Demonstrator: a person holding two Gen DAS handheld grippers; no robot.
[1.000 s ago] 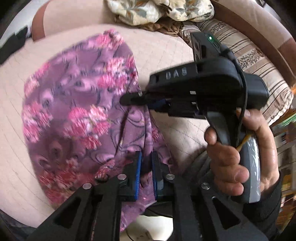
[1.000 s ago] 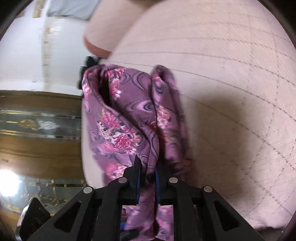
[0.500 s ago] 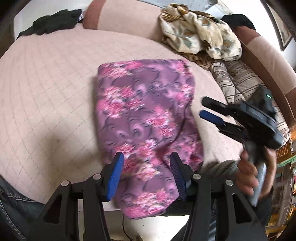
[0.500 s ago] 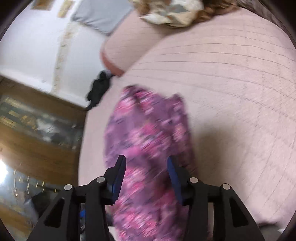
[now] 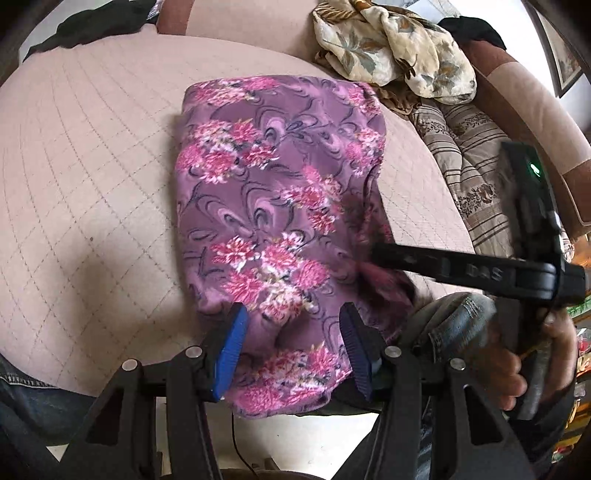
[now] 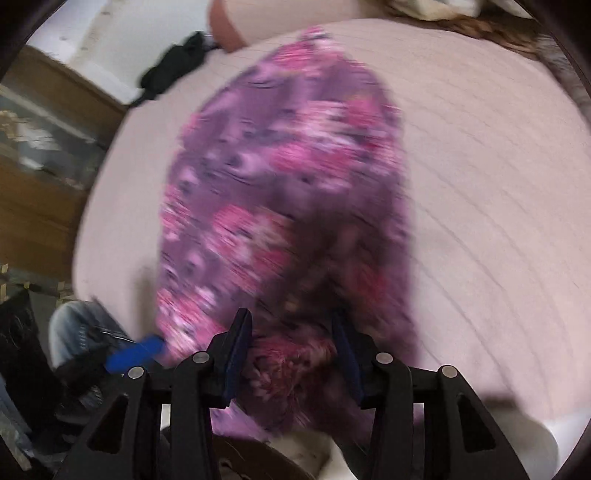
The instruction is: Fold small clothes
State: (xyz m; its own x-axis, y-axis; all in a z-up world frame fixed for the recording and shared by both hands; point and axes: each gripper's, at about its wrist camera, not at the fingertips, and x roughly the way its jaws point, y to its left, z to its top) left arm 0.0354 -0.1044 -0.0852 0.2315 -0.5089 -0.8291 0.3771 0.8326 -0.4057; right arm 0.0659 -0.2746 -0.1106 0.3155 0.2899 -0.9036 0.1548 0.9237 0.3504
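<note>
**Both grippers released; folded garment lying on cushion**

Left gripper [image 5: 293, 345]: jaws have just been opening and stand roughly half apart. The blue pads [image 5: 229, 350] straddle the near edge of the purple floral garment [image 5: 273, 206] without pressing on it; nothing is held.

Right gripper [image 6: 291, 354]: jaws have likewise just been opening, about half apart, with cloth lying between them at the near end. The right wrist view is smeared with motion blur, so contact cannot be confirmed, though the pads appear clear of the fabric. In the left wrist view this gripper [image 5: 373, 251] enters from 3 o'clock, held in the person's hand [image 5: 532, 354], its tip over the garment's right edge.

The garment lies folded into a long flat panel on the quilted beige cushion [image 5: 92, 166], its near end hanging over the cushion's front edge. At 1 o'clock sits a heap of cream leaf-print cloth [image 5: 391, 48]; at 11 o'clock, a dark item [image 5: 96, 26].
</note>
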